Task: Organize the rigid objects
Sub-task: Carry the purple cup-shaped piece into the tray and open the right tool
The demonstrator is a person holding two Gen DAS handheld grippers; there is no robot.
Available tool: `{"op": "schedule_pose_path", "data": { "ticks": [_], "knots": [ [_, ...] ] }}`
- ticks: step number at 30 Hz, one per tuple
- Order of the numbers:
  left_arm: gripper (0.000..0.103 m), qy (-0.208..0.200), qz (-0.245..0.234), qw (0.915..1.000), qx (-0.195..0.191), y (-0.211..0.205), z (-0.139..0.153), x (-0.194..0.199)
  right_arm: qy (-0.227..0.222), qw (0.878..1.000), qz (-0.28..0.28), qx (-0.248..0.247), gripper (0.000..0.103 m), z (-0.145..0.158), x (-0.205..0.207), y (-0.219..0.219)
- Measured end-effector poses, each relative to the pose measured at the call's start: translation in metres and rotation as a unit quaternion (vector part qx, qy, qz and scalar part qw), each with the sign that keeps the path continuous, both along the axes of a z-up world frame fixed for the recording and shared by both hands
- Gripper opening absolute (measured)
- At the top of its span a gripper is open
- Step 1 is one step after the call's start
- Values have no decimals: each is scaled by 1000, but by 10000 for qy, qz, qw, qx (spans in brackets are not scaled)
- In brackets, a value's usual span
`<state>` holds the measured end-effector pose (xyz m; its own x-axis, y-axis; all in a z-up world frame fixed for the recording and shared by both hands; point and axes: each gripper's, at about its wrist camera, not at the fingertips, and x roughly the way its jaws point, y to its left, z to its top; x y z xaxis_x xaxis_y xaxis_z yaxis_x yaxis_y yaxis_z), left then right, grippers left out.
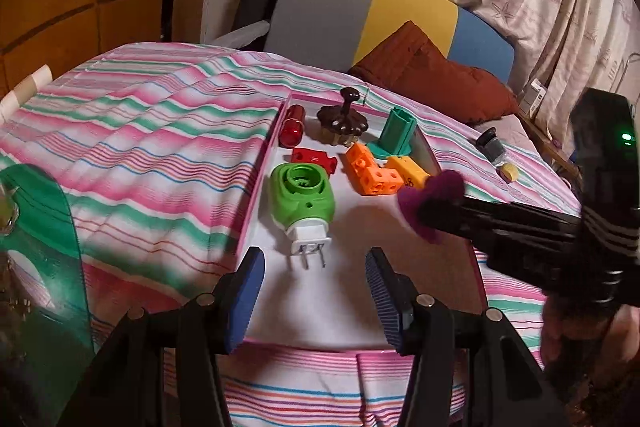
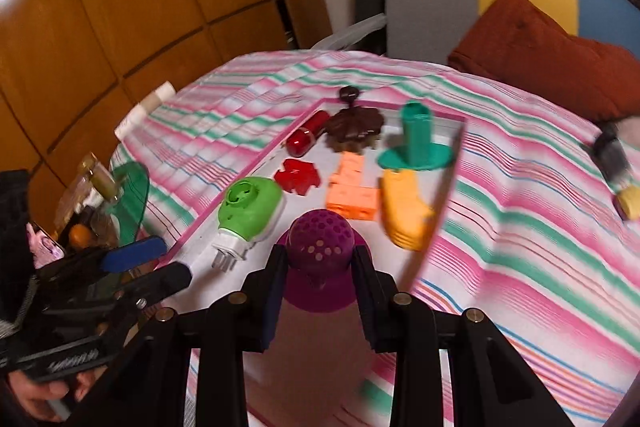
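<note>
Two grippers are working over one pink-rimmed white tray (image 1: 262, 155) sitting on a striped cloth (image 1: 132, 147). Left gripper (image 1: 316, 291) is hanging at the tray's 6 o'clock edge with blue pads (image 1: 249, 291) spread wide and nothing between them, probably staying out of the way while the other hand delivers.

Going left to right inside the tray: a red cylinder (image 1: 292, 125) is lying along the 9 o'clock wall, a green plug-in device (image 1: 301, 197) is resting with its prongs pointing to 6 o'clock, a red notched block (image 1: 314, 158) is sitting just beyond it, a brown fluted lid with a knob (image 1: 342, 125) is standing at 12 o'clock, orange linking cubes (image 1: 370, 171) are touching a yellow block (image 1: 408, 171), and a teal square-post piece (image 1: 396, 133) is standing upright near the 3 o'clock wall. Items are being packed toward the far half, apparently to keep the near half free.

Right gripper (image 2: 320, 267) is clamping narrow on a purple perforated dome piece (image 2: 320, 239), flange down, and is holding it over the tray's near 5 o'clock area. Holding it by the dome sides likely lets the flange land flat.

Open floor lies at 6 o'clock, between the plug prongs and the near rim. Watch the 3 o'clock wall and the yellow block.

Outside the tray at 3 o'clock, a grey-black stopper (image 1: 490, 147) and a small yellow disc (image 1: 509, 171) are still waiting on the cloth.
</note>
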<state>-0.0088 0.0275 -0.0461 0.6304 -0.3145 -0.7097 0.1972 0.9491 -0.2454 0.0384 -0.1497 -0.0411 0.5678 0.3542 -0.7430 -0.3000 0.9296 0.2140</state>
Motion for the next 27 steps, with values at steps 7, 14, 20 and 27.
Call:
{"op": "schedule_pose_path", "data": {
  "ticks": [7, 14, 20, 27],
  "knots": [
    [53, 61, 211, 9997, -115, 17, -1, 1, 113, 9996, 39, -240, 33, -15, 23, 24],
    [53, 92, 272, 9994, -182, 20, -3, 1, 280, 9995, 100, -96, 44, -22, 21, 26],
    [53, 124, 221, 9995, -202, 15, -5, 0, 74, 9999, -54, 86, 51, -4, -2, 1],
    [53, 116, -153, 9996, -206, -5, -5, -5, 85, 9987, -501, 107, 54, -2, -15, -44]
  ]
}}
